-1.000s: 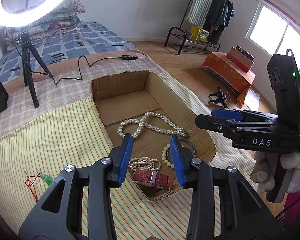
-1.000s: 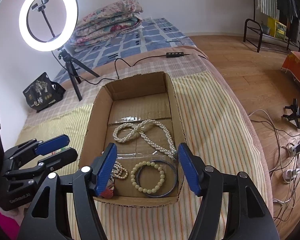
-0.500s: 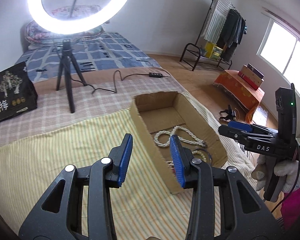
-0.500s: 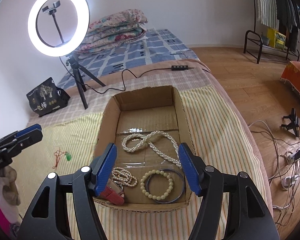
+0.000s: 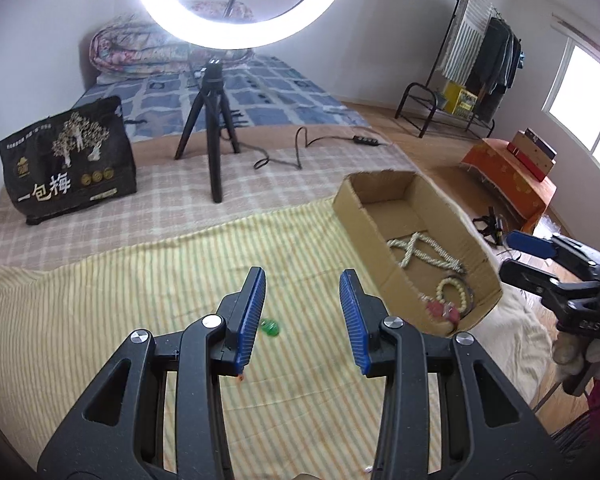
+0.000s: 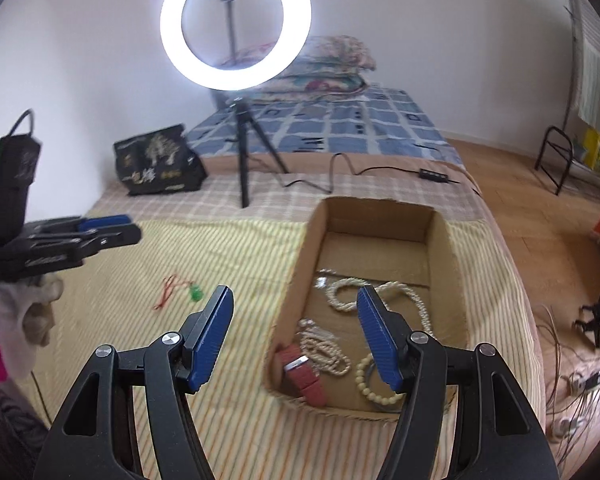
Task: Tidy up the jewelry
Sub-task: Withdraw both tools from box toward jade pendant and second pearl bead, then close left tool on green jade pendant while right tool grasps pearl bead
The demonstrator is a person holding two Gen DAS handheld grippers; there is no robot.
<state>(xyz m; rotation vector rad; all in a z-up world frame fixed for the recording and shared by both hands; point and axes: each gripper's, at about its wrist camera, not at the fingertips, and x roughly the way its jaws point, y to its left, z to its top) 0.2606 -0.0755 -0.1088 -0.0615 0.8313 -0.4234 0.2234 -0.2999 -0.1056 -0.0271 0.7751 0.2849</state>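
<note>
A green pendant point(image 5: 269, 327) on a red cord point(image 6: 165, 291) lies on the striped cloth; it also shows in the right wrist view point(image 6: 196, 293). My left gripper point(image 5: 302, 312) is open and empty just above and near it. A cardboard box point(image 6: 452, 256) holds a pearl necklace point(image 6: 380, 294), a smaller pearl strand point(image 6: 325, 346), a bead bracelet point(image 6: 374, 384) and a red watch strap point(image 6: 302, 374). My right gripper point(image 6: 296, 334) is open and empty over the box's near left edge. The box also shows in the left wrist view point(image 5: 362, 216).
A ring light on a black tripod point(image 5: 216, 128) stands behind the cloth, with a black printed bag point(image 5: 66, 160) to its left and a cable with a switch point(image 5: 366, 141) to its right. The bed edge drops to the wooden floor point(image 6: 556, 240) on the right.
My left gripper has swung left, away from the box and over the striped cloth by the green pendant. My right gripper has shifted left to the box's left edge. Both stay open.
</note>
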